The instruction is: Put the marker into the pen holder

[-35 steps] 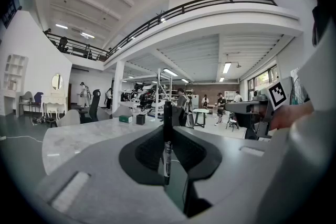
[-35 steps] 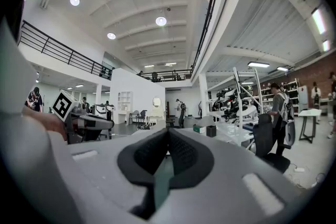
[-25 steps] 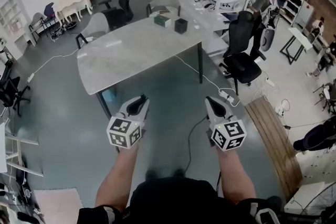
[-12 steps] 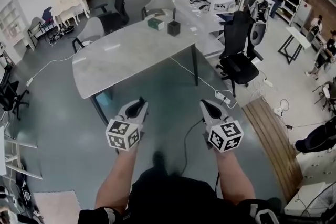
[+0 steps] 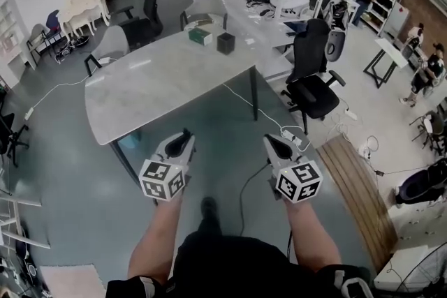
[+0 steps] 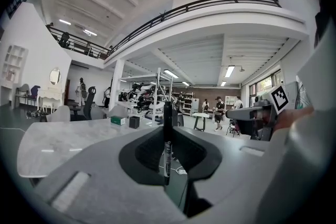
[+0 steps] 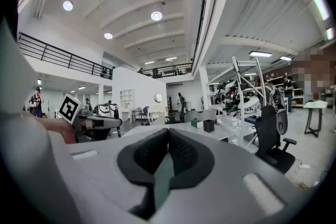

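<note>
A black marker stands upright between the jaws of my left gripper, which is shut on it. In the head view the left gripper and the right gripper are held side by side above the floor, short of the grey table. The pen holder is a small black cube-shaped cup at the table's far end, also visible as the pen holder and the pen holder. My right gripper is shut with nothing in it.
A green box lies next to the pen holder. Grey chairs stand at the table's far side and a black office chair to its right. A cable and power strip lie on the floor ahead. People stand in the background.
Both grippers have advanced toward the table together, the marker still in the left one. In the head view the table has shifted to the left.
</note>
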### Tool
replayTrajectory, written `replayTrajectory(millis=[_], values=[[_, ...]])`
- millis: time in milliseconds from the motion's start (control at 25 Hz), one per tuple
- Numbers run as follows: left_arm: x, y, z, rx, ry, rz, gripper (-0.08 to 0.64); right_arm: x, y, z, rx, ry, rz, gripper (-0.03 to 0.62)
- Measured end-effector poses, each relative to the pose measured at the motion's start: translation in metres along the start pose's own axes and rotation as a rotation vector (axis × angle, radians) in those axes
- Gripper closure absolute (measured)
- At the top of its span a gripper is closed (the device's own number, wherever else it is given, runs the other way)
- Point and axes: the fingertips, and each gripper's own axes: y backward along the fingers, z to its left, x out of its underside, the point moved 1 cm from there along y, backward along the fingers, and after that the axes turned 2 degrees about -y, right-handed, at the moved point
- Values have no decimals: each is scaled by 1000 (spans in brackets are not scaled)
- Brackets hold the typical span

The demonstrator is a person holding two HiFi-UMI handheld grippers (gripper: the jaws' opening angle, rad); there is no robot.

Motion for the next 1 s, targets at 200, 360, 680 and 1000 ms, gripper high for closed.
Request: replayTrajectory(millis=[200, 360, 680, 1000], values=[[-3, -56, 46, 20, 13, 13, 506, -8, -64, -29, 14, -10, 17, 589], [-8, -102, 89, 33, 6, 33, 506, -12, -119, -49, 18, -24, 40, 589], [-18, -162, 164, 66, 6, 51, 506, -23, -211, -65, 11, -40, 54, 589], [-28, -199, 214, 84, -8, 51, 506, -28, -277, -61, -25, -38, 60, 589]])
